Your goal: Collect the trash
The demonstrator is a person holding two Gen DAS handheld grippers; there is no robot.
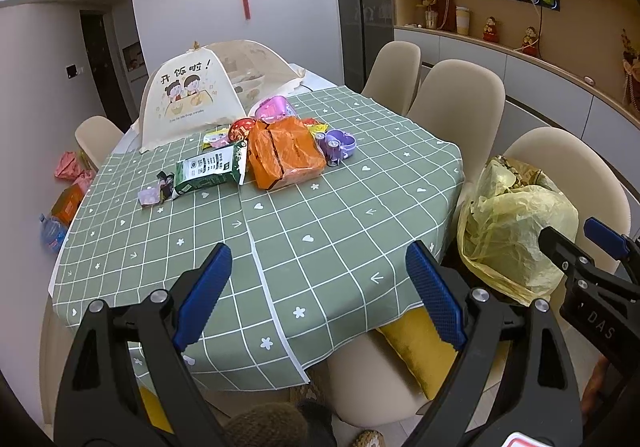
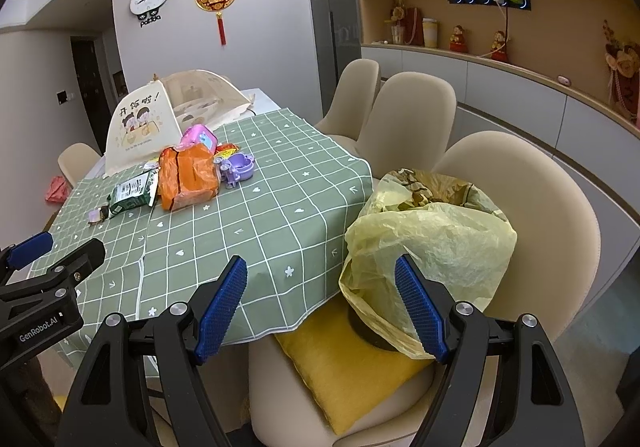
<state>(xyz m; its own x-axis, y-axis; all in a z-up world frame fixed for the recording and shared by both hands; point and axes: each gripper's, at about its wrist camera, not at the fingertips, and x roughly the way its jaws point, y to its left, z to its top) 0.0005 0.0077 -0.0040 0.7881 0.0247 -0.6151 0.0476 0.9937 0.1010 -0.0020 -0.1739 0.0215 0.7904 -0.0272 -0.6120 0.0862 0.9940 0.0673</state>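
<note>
Trash lies in a heap on the far part of the green checked tablecloth point(image 1: 320, 215): an orange plastic bag point(image 1: 286, 153) point(image 2: 188, 177), a green-and-white carton point(image 1: 210, 169) point(image 2: 132, 191), small wrappers point(image 1: 154, 193) point(image 2: 98, 215) and snack packets. A bin lined with a yellow bag point(image 1: 516, 223) point(image 2: 432, 235) stands on a chair at the table's right. My left gripper point(image 1: 320, 295) hovers open over the near table edge, empty. My right gripper point(image 2: 320, 307) is open and empty, just left of the bin. Each gripper shows at the edge of the other's view.
A folding mesh food cover point(image 1: 192, 95) point(image 2: 140, 123) stands behind the heap. A purple toy point(image 1: 340, 145) point(image 2: 238, 167) and a pink case point(image 1: 274, 107) point(image 2: 200, 137) lie among the trash. Beige chairs point(image 1: 456, 103) ring the table; a yellow cushion point(image 2: 352, 363) lies on the nearest seat.
</note>
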